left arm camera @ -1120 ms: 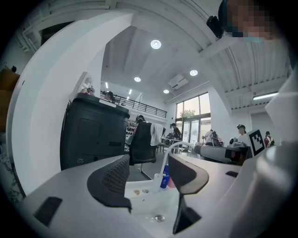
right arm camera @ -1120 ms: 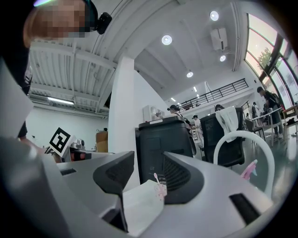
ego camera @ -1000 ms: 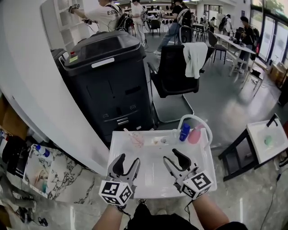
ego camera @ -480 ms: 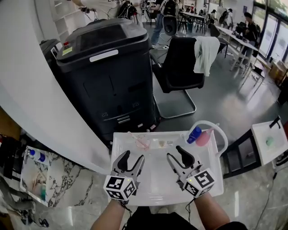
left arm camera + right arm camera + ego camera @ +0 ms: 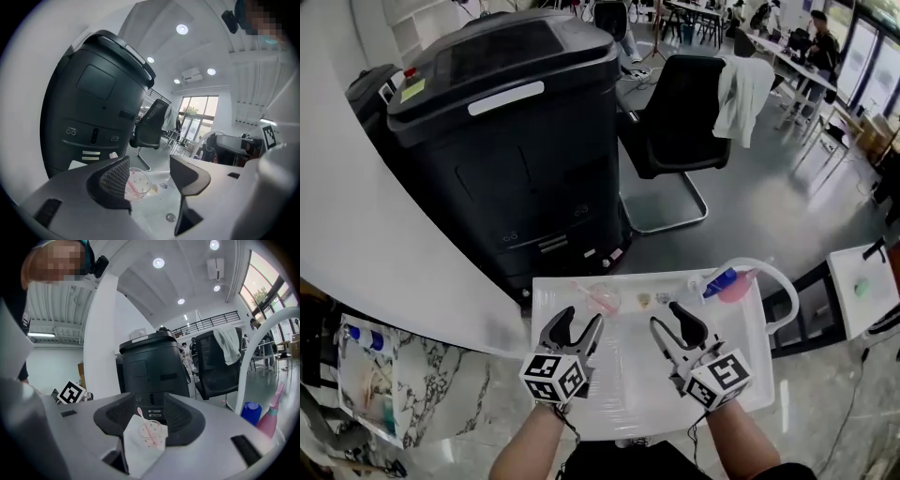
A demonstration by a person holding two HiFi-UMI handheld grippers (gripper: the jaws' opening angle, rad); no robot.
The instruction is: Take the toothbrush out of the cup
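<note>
- Toothbrush [image 5: 146,426] is sitting in the cup [image 5: 602,298]. It is a pink stick that is leaning, and in my right gripper view its head is poking above the rim toward 11 o'clock.
- The cup, clear with a pink tint, is standing upright near the far edge of the white table [image 5: 628,394], a little left of the middle.
- My left claw [image 5: 580,323] is hanging released, with its jaws standing apart and nothing between them. The cup is sitting at 12 o'clock from it, just beyond the tips and not touching them.
- My right claw [image 5: 671,322] is hanging released too, with its jaws apart and gripping nothing. The cup is sitting at about 10 o'clock from it, near but apart.
- Both claws are pointing toward 12 o'clock, side by side over the middle of the table, and my hands are holding them from the 6 o'clock edge.
- A blue bottle [image 5: 719,281] and a pink bottle [image 5: 737,292] are leaning together at 1 o'clock from my right claw, under a white hoop [image 5: 773,281] that is rising at the table's far right corner.
- Some small bits [image 5: 652,299] are lying between the cup and the bottles, and they are too small for me to tell what they are.
- A big black machine [image 5: 506,122] is standing at 12 o'clock beyond the table. At 1 o'clock a black office chair [image 5: 680,122] is carrying a pale cloth [image 5: 741,84] over its back.
</note>
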